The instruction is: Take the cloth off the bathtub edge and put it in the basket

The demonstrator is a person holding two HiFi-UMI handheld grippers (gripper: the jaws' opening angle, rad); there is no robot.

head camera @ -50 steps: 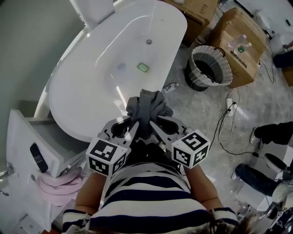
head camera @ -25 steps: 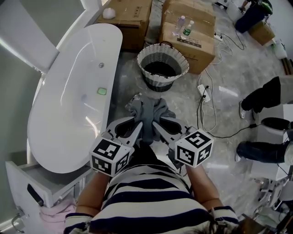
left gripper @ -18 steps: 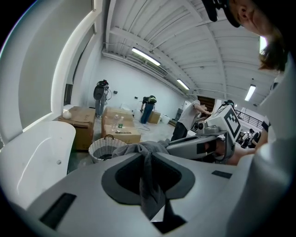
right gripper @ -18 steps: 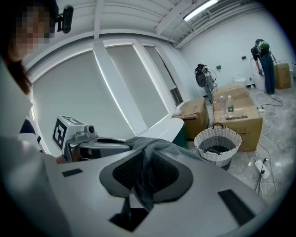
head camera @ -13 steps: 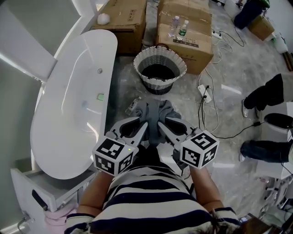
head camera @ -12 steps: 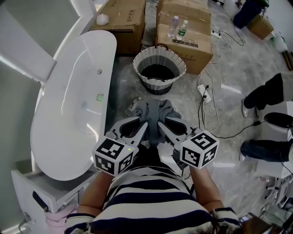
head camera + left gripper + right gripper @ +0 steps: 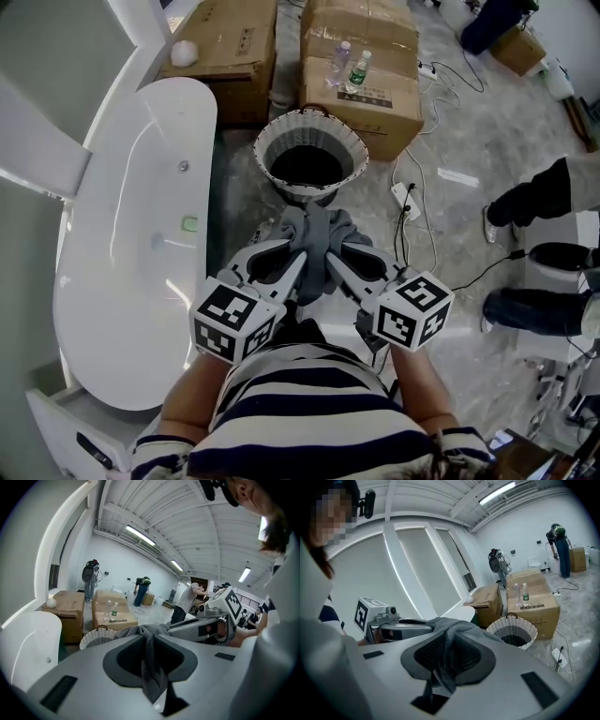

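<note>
Cloth (image 7: 314,228) bunched and grey, clamped between the jaws of both left gripper (image 7: 298,265) and right gripper (image 7: 332,265), held in the air just short of the basket (image 7: 265,155), off the bathtub (image 7: 103,309) edge

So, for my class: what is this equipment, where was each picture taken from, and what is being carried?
No robot here. A person holds a hand tool in each hand: the left gripper and right gripper, each with two fingers and a marker cube. One picture comes from a camera on the person's head, looking down. The other two come from cameras on the tools, looking along their fingers. Both tools pinch one grey cloth. On the floor ahead stands a white basket; a bathtub lies to the left, cardboard boxes behind the basket.
</note>
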